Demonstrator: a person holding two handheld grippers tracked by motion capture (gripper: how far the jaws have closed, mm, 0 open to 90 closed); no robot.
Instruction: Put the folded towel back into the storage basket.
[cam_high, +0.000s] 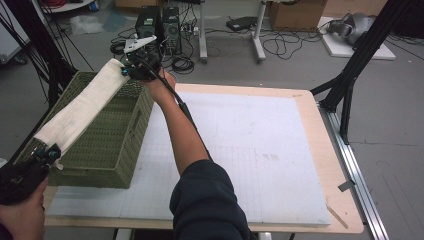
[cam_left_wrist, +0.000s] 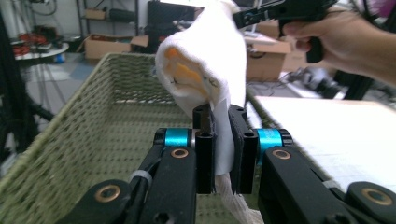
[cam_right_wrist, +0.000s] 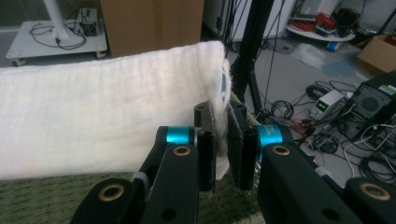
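I have a folded white cotton towel (cam_high: 80, 107) stretched in the air between my two grippers, hanging over the olive-green woven plastic basket (cam_high: 107, 145) at the left edge of the white-topped table (cam_high: 250, 150). My left gripper (cam_left_wrist: 222, 140) is clenched on the towel's near end, and my right gripper (cam_right_wrist: 222, 144) is clamped on its far end, cloth pinched between the black jaws in both gripper views. The towel looks light, soft and limp. It sags a little along its span, so it only keeps its shape while I keep both ends taut. It is not fragile or slick, but a fold could slip out of the pinch. I judge the end edges, where I grip now, the best hold, with all layers caught together.
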